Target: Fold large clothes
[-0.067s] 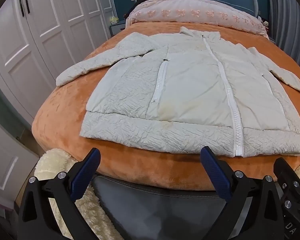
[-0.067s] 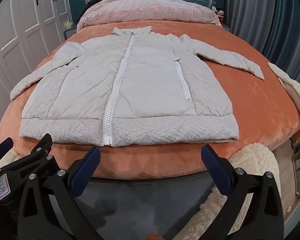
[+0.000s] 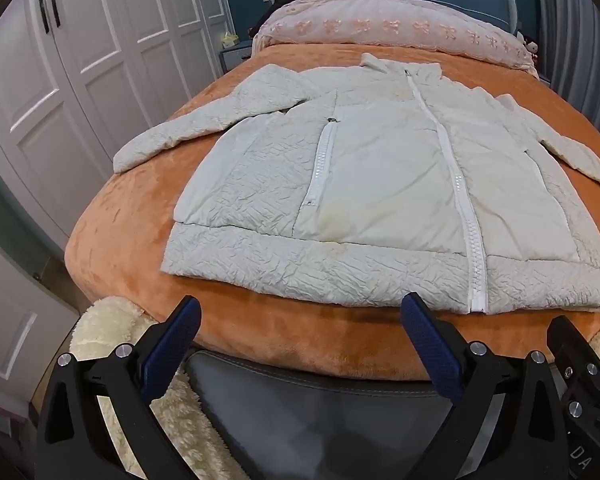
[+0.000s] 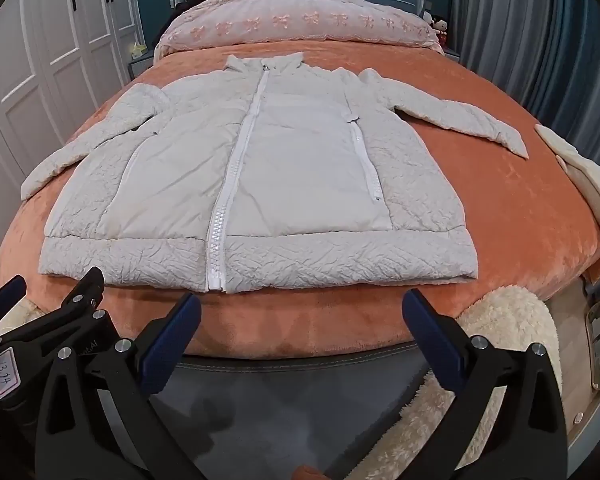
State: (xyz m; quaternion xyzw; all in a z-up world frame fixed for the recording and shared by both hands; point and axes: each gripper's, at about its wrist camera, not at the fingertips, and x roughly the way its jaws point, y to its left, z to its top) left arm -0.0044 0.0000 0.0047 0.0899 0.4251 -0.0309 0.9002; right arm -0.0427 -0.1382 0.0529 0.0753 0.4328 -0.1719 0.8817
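Lying face up and zipped shut, the white jacket (image 4: pixel 256 184) is spread flat on the orange bedspread (image 4: pixel 520 200), hem toward the foot of the bed and collar toward the pink pillow roll (image 4: pixel 300 24). Both sleeves angle out from the jacket's shoulders, one to each side, and nothing is folded yet.

Short of the jacket's hem, over the dark bench (image 3: pixel 320 412) at the bed's foot, the left gripper (image 3: pixel 300 344) hangs with its blue pads wide apart and nothing between them. The right gripper (image 4: pixel 300 340) is beside it, likewise spread and empty.

The step in hand looks like the approach for a first fold. A sound way is to take the sleeves first: each gripper reaches to the cuff on its own side of the jacket, pinches through the full thickness of the padded cloth, and lays the sleeve across the jacket's front. The quilted fabric is puffy and likely springs back, so a low drag may hold the shape better than a high lift. The cream cloth (image 4: pixel 580 176) beyond the jacket's right-hand sleeve should be avoided.
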